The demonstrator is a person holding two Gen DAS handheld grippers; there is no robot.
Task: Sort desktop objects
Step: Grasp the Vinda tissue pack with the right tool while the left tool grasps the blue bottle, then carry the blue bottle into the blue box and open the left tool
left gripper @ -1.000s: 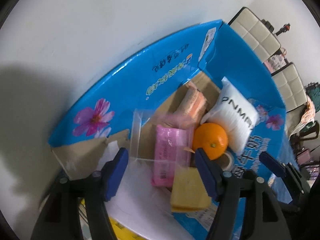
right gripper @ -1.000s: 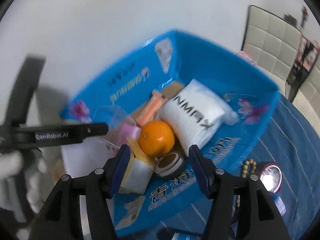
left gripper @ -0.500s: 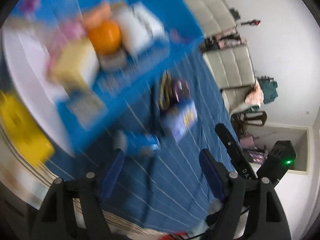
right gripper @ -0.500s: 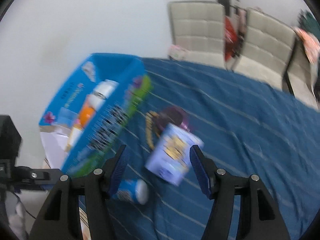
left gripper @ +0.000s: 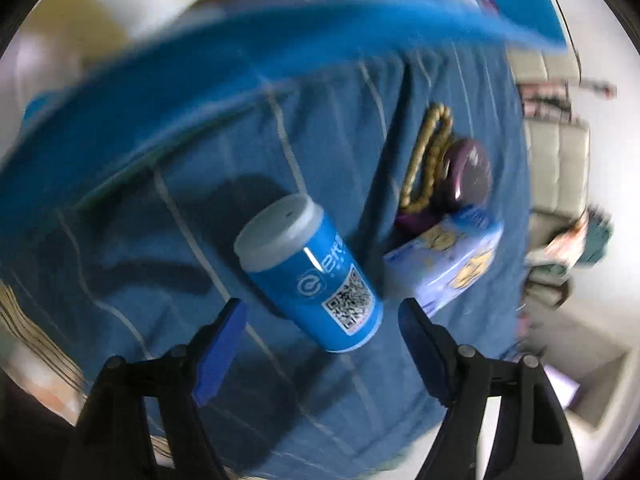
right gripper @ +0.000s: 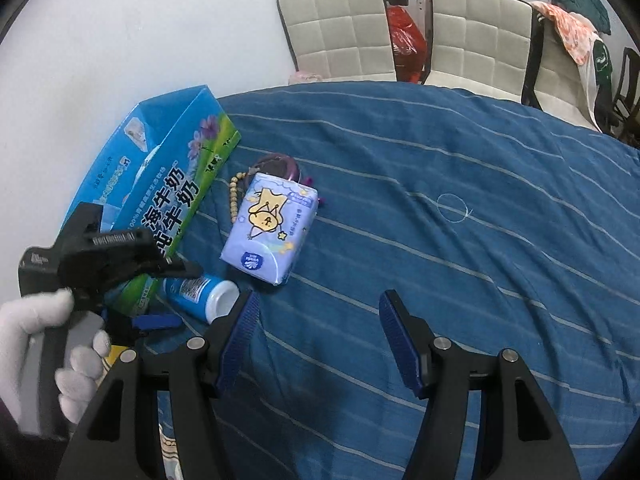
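Blue cloth with thin pale stripes [right gripper: 460, 184] covers the table, slightly rumpled, and a small white loop is drawn on it toward the middle. Behind it stands a plain white wall and two padded cream chairs [right gripper: 340, 32] with quilted square backs, one draped with clothing.

At the cloth's left edge stands an open glossy blue carton [right gripper: 172, 168] printed with flowers and Chinese lettering. Just beside it lies a soft rectangular tissue pack [right gripper: 270, 228], pale lilac with a yellow cartoon figure, touching a string of round tan beads [right gripper: 234, 196] and a dark purple rounded object [right gripper: 280, 166] behind it.

A small cylindrical blue bottle [left gripper: 310, 276] with a grey-white cap and a QR label lies on its side on the cloth, near the carton's lower corner.

The left hand-held gripper [left gripper: 320, 340], held in a white-gloved hand [right gripper: 52, 348], hovers just over the bottle with its blue-padded jaws spread wide and holding nothing; the bottle's base sits between them in the left wrist view, which is blurred at the top. The right hand-held gripper [right gripper: 318, 340] is likewise wide apart and empty, above bare cloth.
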